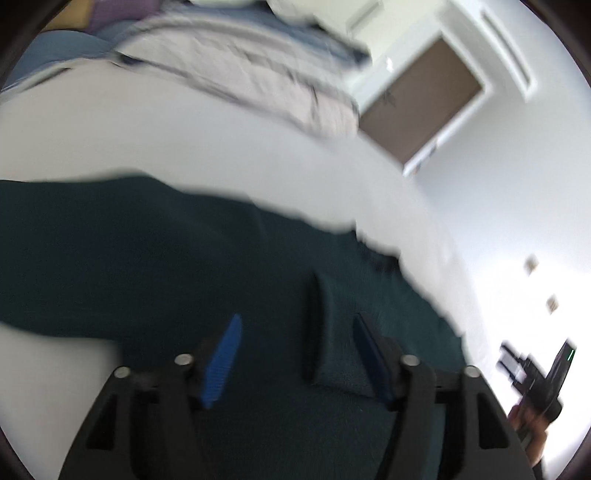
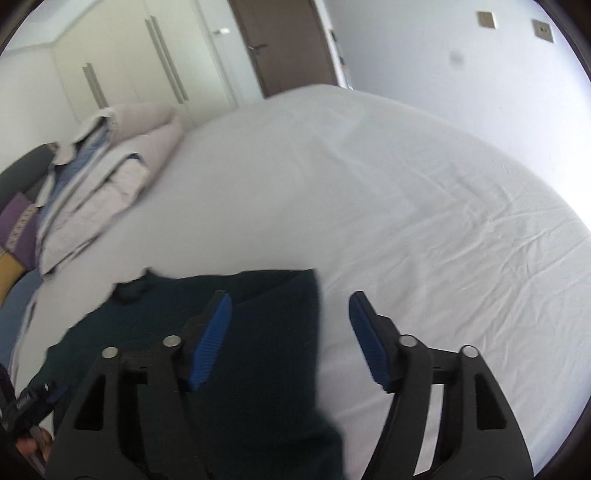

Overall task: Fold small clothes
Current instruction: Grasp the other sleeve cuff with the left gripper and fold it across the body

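A dark green garment point(image 1: 147, 258) lies spread on the white bed sheet point(image 1: 184, 140). My left gripper point(image 1: 297, 321) hovers over it with its blue pads wide apart. A raised fold of the cloth point(image 1: 332, 332) stands between the pads, close to the right one, and nothing is pinched. In the right wrist view the same garment point(image 2: 258, 369) fills the lower left, its straight right edge running between the fingers. My right gripper point(image 2: 290, 299) is open above that edge, half over cloth and half over the sheet point(image 2: 406, 221). Each view shows the other gripper at its edge point(image 1: 532, 373) point(image 2: 33, 402).
A folded pale quilt with blue lining point(image 2: 103, 177) lies on the bed's far left, beside purple and yellow cushions point(image 2: 14, 221). Behind the bed stand a white wardrobe point(image 2: 129, 55), a brown door point(image 2: 288, 44) and a white wall with switches point(image 2: 543, 29).
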`<state>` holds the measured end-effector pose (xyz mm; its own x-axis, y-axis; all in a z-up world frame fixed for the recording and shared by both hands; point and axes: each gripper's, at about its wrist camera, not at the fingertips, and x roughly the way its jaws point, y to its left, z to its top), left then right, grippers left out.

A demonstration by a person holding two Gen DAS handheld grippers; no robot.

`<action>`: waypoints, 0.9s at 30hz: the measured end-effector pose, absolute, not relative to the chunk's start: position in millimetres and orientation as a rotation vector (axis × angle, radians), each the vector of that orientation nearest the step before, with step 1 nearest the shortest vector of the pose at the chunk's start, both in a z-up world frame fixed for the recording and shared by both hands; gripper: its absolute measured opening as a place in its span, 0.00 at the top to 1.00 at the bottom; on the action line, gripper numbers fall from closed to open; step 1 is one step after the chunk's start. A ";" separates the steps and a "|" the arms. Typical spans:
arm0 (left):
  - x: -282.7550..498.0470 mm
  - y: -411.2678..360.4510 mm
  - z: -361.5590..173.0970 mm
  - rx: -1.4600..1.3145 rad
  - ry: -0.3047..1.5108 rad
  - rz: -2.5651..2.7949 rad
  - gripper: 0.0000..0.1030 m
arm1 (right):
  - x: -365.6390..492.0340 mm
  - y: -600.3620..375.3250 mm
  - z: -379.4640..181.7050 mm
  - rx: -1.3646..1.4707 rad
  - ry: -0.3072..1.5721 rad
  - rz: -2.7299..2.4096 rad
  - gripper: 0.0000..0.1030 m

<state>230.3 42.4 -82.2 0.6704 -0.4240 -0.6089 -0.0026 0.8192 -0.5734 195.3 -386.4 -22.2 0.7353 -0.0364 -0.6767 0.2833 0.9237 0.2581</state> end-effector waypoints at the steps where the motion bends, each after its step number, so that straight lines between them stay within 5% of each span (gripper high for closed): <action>1: 218.6 65.0 -76.0 -0.606 0.787 -0.230 0.35 | 184.0 -376.0 -17.1 0.358 0.730 -0.143 0.36; 8: 133.3 270.6 -99.2 -1.010 0.695 0.093 0.36 | 123.6 -287.8 -15.7 0.430 0.789 0.127 0.36; 16: 99.7 372.9 -144.9 -1.340 0.581 0.256 0.38 | 98.8 -223.8 -42.3 0.496 0.877 0.214 0.36; 18: 110.3 380.4 -147.8 -1.340 0.575 0.277 0.46 | 87.9 -218.3 -45.8 0.503 0.880 0.215 0.36; 22: 132.0 391.3 -164.7 -1.379 0.593 0.301 0.91 | 63.6 -218.0 -53.3 0.504 0.872 0.201 0.37; 27: 133.8 389.2 -151.4 -1.334 0.584 0.314 0.91 | 48.1 -239.1 -48.6 0.518 0.858 0.180 0.41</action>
